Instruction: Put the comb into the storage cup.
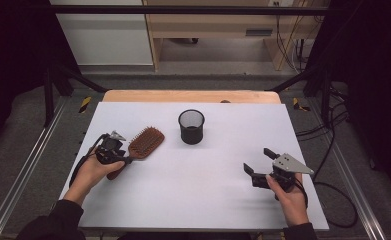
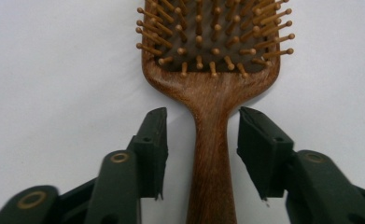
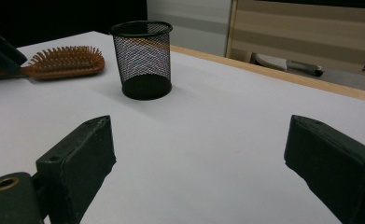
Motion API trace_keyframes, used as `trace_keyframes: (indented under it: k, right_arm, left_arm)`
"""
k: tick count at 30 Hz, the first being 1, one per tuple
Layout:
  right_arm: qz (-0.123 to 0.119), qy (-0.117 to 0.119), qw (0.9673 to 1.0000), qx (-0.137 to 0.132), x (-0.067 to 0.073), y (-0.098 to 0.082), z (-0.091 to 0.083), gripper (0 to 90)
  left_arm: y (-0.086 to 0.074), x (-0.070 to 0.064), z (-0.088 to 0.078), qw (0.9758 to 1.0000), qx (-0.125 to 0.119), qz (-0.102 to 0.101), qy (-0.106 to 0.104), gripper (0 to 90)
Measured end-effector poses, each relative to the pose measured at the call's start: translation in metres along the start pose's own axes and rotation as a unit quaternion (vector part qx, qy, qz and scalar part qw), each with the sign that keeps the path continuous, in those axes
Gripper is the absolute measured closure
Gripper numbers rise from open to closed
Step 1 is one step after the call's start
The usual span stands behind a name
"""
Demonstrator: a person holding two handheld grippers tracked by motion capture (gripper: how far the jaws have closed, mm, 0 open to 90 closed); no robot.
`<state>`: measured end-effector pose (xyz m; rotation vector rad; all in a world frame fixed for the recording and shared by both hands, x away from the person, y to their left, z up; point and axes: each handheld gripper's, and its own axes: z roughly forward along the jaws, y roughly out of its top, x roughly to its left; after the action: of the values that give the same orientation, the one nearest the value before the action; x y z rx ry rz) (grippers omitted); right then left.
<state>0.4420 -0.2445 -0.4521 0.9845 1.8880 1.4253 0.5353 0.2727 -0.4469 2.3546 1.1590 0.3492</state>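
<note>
Hairbrush (image 2: 212,116) handle lies between open jaws.

Black mesh cup (image 1: 191,127) upright mid-table (image 1: 208,190), well apart.

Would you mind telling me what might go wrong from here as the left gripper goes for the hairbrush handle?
1. The left gripper's fingers straddle the narrow neck of the wooden hairbrush with a gap on each side. The bristled head is the heavier end, so the brush may pivot or droop once lifted.
2. The black mesh cup looks light and stands loose on the white table, so a swinging brush could topple it.
</note>
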Motion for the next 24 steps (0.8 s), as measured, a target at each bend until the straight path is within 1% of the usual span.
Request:
trace_keyframes:
  k: [4,8,9,12,13,18,21,24]
  right_arm:
    - [-0.001,0.001,1.0000,0.001,0.0002,-0.0001,0.0003,8.4]
    - [-0.001,0.002,1.0000,0.002,0.0004,-0.0001,0.0004,8.4]
    - [-0.001,0.002,1.0000,0.002,0.0005,-0.0001,0.0004,8.4]
    - [-0.001,0.002,1.0000,0.002,0.0006,-0.0001,0.0005,8.3]
    - [-0.002,0.003,1.0000,0.002,0.0006,-0.0001,0.0005,8.4]
    - [-0.001,0.003,1.0000,0.002,0.0005,-0.0001,0.0005,8.4]
    - [-0.002,0.003,1.0000,0.002,0.0006,-0.0002,0.0006,8.4]
    - [-0.002,0.004,1.0000,0.003,0.0007,-0.0002,0.0008,8.3]
  left_arm:
    - [0.0012,-0.0012,0.0013,1.0000,0.008,0.006,-0.002,60.0]
    - [0.0021,-0.0025,0.0023,0.9999,0.011,0.010,-0.001,62.5]
    - [0.0025,-0.0029,0.0029,0.9998,0.014,0.014,0.000,63.1]
    - [0.0028,-0.0036,0.0038,0.9998,0.015,0.015,0.000,63.8]
    - [0.0028,-0.0042,0.0046,0.9997,0.019,0.018,-0.001,64.0]
    - [0.0028,-0.0048,0.0062,0.9994,0.025,0.022,-0.001,64.4]
    - [0.0025,-0.0051,0.0074,0.9991,0.033,0.028,-0.002,64.9]
    - [0.0021,-0.0051,0.0081,0.9990,0.034,0.029,-0.002,65.3]
